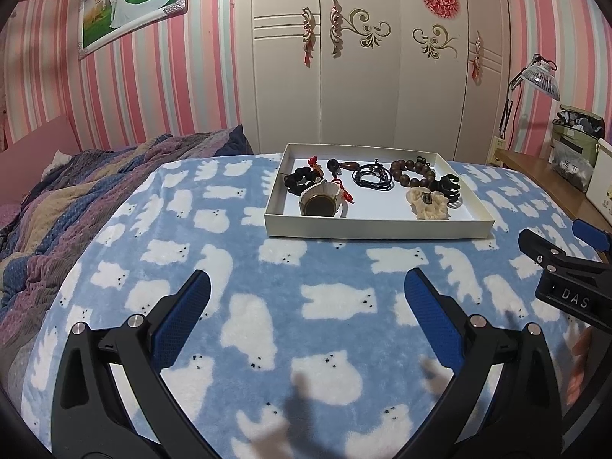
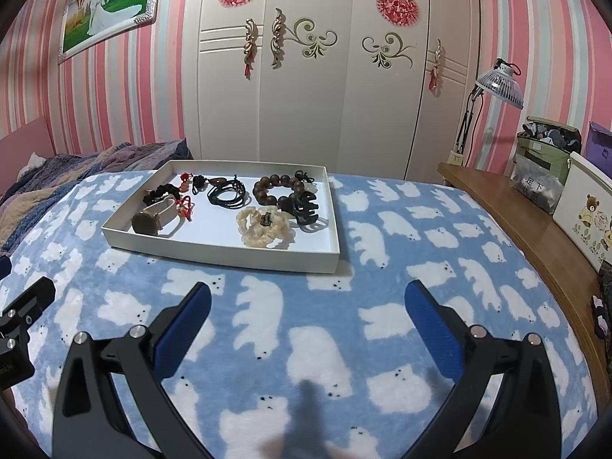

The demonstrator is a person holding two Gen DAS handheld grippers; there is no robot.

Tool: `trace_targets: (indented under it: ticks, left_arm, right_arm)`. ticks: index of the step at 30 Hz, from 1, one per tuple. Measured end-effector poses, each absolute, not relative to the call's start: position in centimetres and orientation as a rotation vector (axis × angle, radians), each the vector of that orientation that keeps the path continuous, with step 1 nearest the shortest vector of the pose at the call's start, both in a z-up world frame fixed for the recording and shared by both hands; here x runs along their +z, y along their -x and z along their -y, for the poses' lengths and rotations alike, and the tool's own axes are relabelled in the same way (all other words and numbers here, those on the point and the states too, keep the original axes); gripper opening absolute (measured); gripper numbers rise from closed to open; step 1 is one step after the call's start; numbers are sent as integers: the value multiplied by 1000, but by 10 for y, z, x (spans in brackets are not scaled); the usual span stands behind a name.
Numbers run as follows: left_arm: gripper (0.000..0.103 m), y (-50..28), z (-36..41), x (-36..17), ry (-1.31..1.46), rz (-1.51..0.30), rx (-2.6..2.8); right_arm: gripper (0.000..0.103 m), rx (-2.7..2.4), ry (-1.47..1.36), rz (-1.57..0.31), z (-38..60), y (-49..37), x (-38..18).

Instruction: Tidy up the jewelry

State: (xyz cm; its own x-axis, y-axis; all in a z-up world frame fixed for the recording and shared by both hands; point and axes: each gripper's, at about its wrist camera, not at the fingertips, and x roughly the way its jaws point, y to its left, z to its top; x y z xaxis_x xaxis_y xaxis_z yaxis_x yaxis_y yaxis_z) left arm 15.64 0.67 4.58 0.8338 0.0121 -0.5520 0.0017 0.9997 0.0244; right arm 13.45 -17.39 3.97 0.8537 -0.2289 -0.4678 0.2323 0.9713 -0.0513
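The jewelry lies gathered in a shallow white tray (image 2: pixel 191 244) on the far part of the bear-print blanket (image 2: pixel 306 325), well ahead of both my grippers. In its right half a brown bead bracelet (image 2: pixel 273 189) curls at the back, a black claw clip (image 2: pixel 306 208) touches its right end, and a cream carved bracelet (image 2: pixel 264 227) rests nearer, just beside the clip. In the middle a black cord necklace (image 2: pixel 226 193) is coiled. On the left a round brown-faced piece with a pale band (image 2: pixel 153 220) leans on its side, with a red knotted cord (image 2: pixel 186 206) beside it and a dark bead bracelet (image 2: pixel 162 191) behind. My left gripper (image 1: pixel 306 294) hangs over bare blanket, jaws spread wide with nothing between them; my right gripper (image 2: pixel 308 298) is the same, wide apart and empty, near the tray's front wall. Beyond the tray stands a white wardrobe (image 2: pixel 306 95), a striped quilt (image 1: pixel 76 191) lies at the far left, and a wooden shelf (image 2: pixel 535 237) runs along the right.
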Motion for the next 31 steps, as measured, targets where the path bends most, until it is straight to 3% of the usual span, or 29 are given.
trace_targets:
  ticks: [31]
  left_arm:
    - [100, -158, -10, 45, -23, -592, 29]
  right_arm:
    - [101, -245, -8, -495, 175, -135, 38]
